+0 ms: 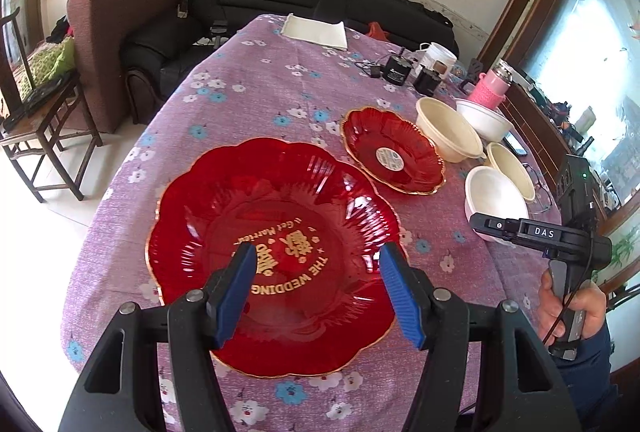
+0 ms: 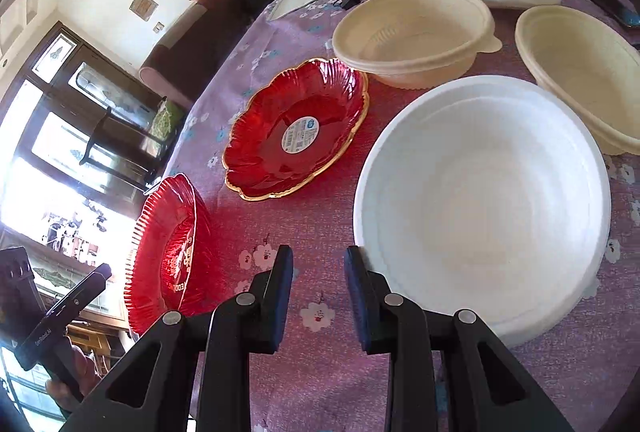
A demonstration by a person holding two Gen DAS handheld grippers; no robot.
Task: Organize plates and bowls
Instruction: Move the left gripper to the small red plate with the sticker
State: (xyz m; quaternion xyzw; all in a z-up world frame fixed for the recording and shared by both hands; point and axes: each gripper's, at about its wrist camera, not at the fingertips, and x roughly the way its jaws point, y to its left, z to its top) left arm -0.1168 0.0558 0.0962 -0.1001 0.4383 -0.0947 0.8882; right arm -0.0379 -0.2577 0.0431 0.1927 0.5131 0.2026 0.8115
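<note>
Left wrist view: left gripper [image 1: 316, 272] hovers spread, empty, over the large red wedding plate [image 1: 276, 252]; right gripper [image 2: 318, 272], fingers parted and empty, nears the white bowl [image 2: 480, 208] at two o'clock, likely about to grasp its rim

Bare tablecloth [image 2: 304, 228] lane between large red plate [image 2: 168, 256] and white bowl [image 2: 480, 200]

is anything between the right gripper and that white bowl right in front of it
Nothing visible. The right gripper is open over bare tablecloth, and the near white bowl sits just right of its right-hand finger, so close that contact can't be ruled out. The small red plate lies further off to the left, clear of that path.
</note>
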